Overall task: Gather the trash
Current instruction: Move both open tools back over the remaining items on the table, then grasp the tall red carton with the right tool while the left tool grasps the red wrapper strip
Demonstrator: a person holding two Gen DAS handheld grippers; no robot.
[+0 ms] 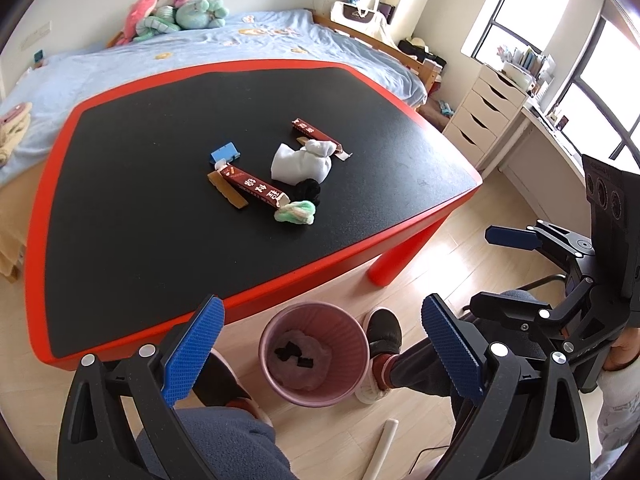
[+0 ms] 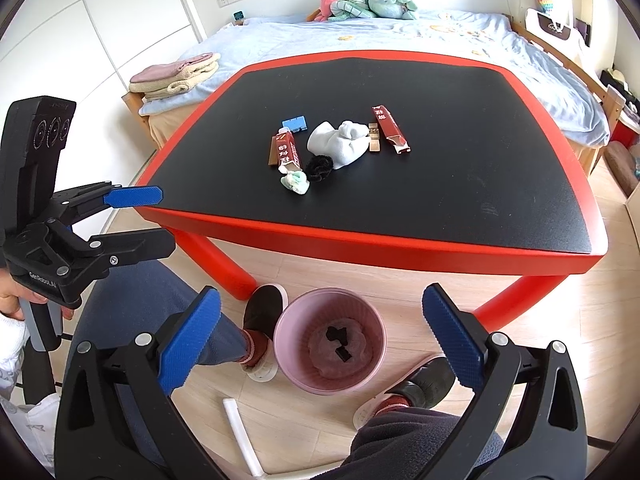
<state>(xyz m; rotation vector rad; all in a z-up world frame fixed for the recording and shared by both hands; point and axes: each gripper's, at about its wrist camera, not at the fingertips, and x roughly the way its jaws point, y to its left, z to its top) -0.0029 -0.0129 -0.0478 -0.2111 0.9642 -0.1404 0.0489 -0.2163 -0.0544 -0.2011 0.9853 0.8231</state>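
A pink bin [image 1: 314, 354] [image 2: 331, 340] stands on the floor in front of the table, holding crumpled tissue and dark scraps. On the black table top lie two brown wrappers [image 1: 254, 186] [image 2: 390, 128], a white cloth bundle [image 1: 302, 162] [image 2: 340, 142], a green-white wad [image 1: 296, 212] [image 2: 295, 182], a black scrunchie [image 1: 308, 190] [image 2: 319, 167] and a small blue box [image 1: 225, 154] [image 2: 295, 125]. My left gripper [image 1: 320, 350] is open and empty above the bin. My right gripper [image 2: 322, 340] is open and empty, also above the bin.
The red-rimmed table [image 1: 248, 292] [image 2: 360, 240] has red legs [image 2: 224, 268] near the bin. The person's feet in slippers [image 1: 382, 336] [image 2: 264, 320] flank the bin. A white tube [image 2: 242, 428] lies on the wooden floor. A bed [image 2: 400, 36] stands behind the table, white drawers [image 1: 480, 112] to the right.
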